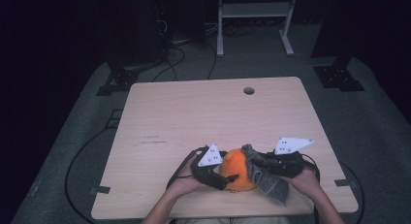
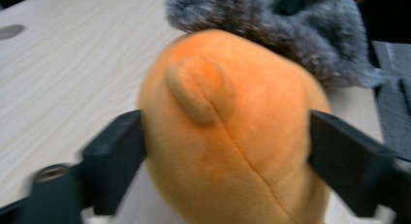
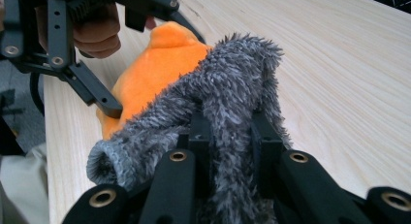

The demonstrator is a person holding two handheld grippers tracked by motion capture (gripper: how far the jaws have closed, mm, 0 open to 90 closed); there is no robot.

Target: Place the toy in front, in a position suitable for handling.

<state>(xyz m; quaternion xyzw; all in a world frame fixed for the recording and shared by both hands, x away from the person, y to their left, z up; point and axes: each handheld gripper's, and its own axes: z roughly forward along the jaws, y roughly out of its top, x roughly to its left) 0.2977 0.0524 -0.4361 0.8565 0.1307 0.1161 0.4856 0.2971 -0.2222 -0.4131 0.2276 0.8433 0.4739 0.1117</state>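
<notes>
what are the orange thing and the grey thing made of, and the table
Orange toy: looks like soft short-pile plush; a stitched seam and a sewn-on flap show. Grey cloth: seems a shaggy, long-pile fleece or faux fur with loose fibres standing out. Table: pale wood grain with a matte finish, likely laminate or veneer.

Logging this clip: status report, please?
Left gripper jaws flank the orange plush toy, touching its sides. Right gripper shut on the grey fuzzy cloth, draped against the toy. Nothing in the way.
</notes>
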